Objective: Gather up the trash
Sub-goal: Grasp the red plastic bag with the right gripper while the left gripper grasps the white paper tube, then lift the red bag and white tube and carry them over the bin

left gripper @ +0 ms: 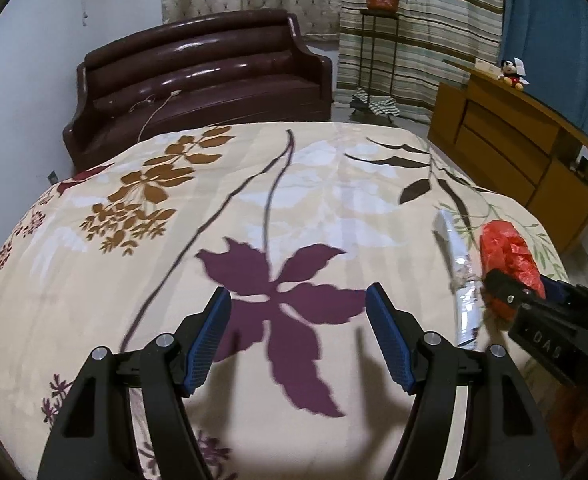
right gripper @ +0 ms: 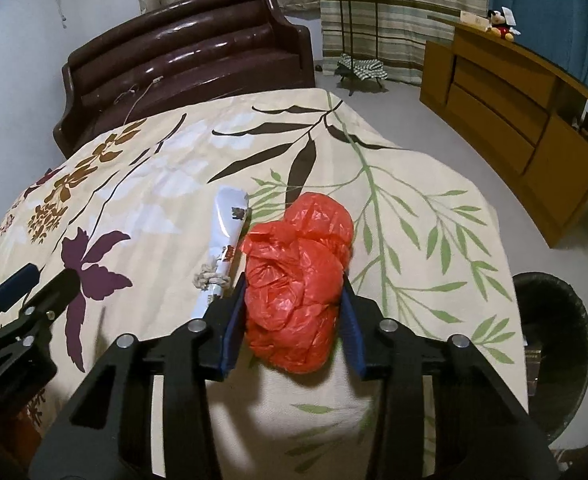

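A crumpled red plastic bag (right gripper: 300, 284) lies on the floral bedspread (right gripper: 154, 200). My right gripper (right gripper: 294, 300) is around it, both blue pads pressing its sides. Left of it lies a rolled white paper (right gripper: 226, 240) tied with string. In the left wrist view the red bag (left gripper: 508, 250) and the roll (left gripper: 460, 276) lie at the right, with the right gripper (left gripper: 506, 296) on the bag. My left gripper (left gripper: 298, 312) is open and empty above a purple flower print.
A dark bin (right gripper: 550, 352) stands on the floor right of the bed. A brown leather sofa (left gripper: 198, 80) is beyond the bed's far end. A wooden cabinet (left gripper: 514, 148) lines the right wall. A plant stand (left gripper: 378, 44) is by the curtains.
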